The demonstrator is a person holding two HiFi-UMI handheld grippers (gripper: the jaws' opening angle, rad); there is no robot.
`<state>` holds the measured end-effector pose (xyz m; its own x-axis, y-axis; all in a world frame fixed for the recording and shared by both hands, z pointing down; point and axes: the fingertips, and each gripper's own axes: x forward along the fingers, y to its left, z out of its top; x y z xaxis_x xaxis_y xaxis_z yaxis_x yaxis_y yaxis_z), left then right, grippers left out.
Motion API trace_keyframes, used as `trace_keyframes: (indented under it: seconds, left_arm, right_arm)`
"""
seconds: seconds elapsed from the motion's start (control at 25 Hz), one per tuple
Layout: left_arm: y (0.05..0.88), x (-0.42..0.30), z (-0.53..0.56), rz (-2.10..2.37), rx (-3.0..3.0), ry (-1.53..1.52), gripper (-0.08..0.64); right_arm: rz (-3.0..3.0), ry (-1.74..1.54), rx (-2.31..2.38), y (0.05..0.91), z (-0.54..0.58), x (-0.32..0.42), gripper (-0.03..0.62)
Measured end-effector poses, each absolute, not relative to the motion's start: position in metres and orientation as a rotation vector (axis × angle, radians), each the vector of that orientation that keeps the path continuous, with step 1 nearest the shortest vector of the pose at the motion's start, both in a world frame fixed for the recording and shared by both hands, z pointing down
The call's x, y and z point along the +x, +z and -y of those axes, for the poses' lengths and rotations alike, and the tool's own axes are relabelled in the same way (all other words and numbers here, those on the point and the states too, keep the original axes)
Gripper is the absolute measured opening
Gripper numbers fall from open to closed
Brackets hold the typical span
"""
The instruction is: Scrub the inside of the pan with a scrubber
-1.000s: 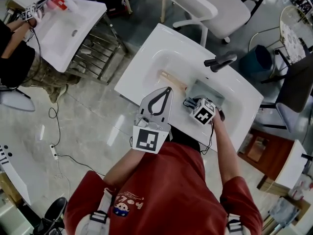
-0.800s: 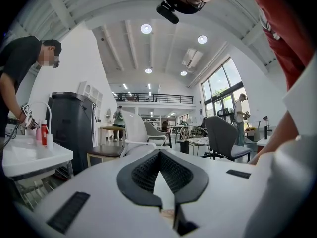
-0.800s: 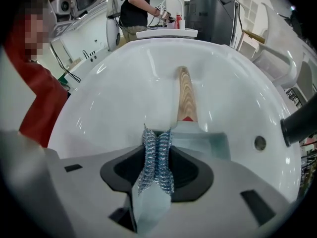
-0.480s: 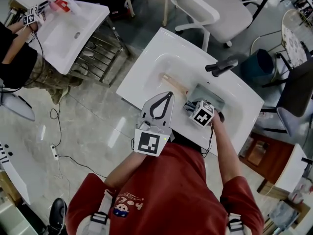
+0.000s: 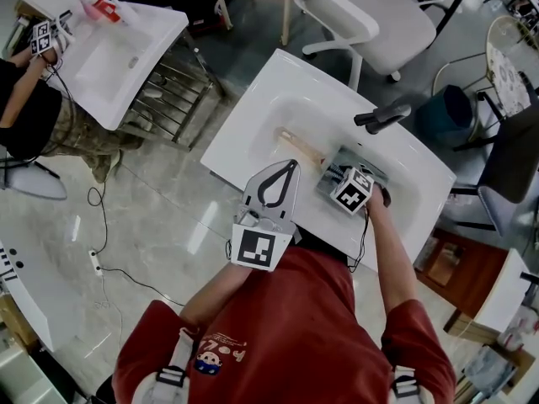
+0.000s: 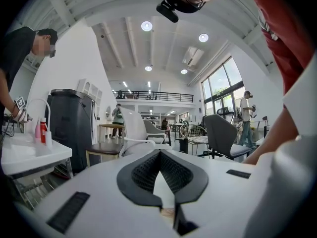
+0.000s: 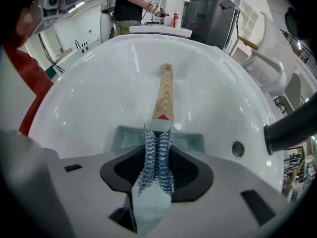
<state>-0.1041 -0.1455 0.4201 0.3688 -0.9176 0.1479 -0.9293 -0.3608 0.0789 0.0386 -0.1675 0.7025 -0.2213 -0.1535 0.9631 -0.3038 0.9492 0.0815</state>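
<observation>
A pale green square pan [image 7: 190, 142] with a wooden handle [image 7: 164, 90] lies in the white sink [image 7: 99, 98]. My right gripper [image 7: 157, 152] is shut on a steel-wool scrubber [image 7: 156, 170], which stands upright between the jaws just over the pan's near rim. From the head view the pan [image 5: 370, 168] sits under my right gripper [image 5: 331, 178], its handle [image 5: 301, 147] pointing left. My left gripper [image 5: 291, 165] hovers over the sink's front edge beside the handle. Its jaws are shut with nothing in them [image 6: 159, 151].
A black faucet [image 5: 383, 116] rises behind the pan, and an overflow hole [image 7: 237, 148] sits in the basin wall. A second sink [image 5: 109, 49] with another person stands at upper left, beside a metal rack [image 5: 173, 82]. White chairs [image 5: 370, 15] stand beyond.
My right gripper has shifted a little farther over the pan with the scrubber. My left gripper has stayed nearly still. The person at the other sink has moved their hands.
</observation>
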Motion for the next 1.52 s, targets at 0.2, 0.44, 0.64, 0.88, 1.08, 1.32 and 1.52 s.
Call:
trace_keyframes:
  seconds: [0.2, 0.44, 0.64, 0.88, 1.08, 1.32, 1.52]
  left_arm:
    - [0.421, -0.100, 0.143, 1.671, 2.483, 0.129, 0.012]
    - [0.422, -0.097, 0.144, 1.663, 2.481, 0.136, 0.012]
    - [0.424, -0.093, 0.141, 1.650, 2.491, 0.144, 0.012]
    - [0.422, -0.088, 0.140, 1.630, 2.501, 0.139, 0.012]
    - [0.423, -0.084, 0.140, 1.608, 2.516, 0.153, 0.012]
    - [0.423, -0.071, 0.140, 1.577, 2.547, 0.155, 0.012]
    - [0.425, -0.066, 0.137, 1.561, 2.551, 0.144, 0.012]
  right_arm:
    - [1.772, 0.045, 0.445, 0.706, 0.192, 0.045, 0.167]
    - [1.696, -0.093, 0.539, 0.709, 0.217, 0.053, 0.166]
    - [1.692, -0.105, 0.557, 0.711, 0.217, 0.053, 0.166]
    - [1.725, -0.061, 0.582, 0.704, 0.216, 0.055, 0.164]
    - [1.812, 0.043, 0.547, 0.678, 0.203, 0.061, 0.163]
    - [1.828, 0.152, 0.356, 0.674, 0.158, 0.072, 0.163]
    - [1.839, 0.249, 0.245, 0.685, 0.119, 0.069, 0.160]
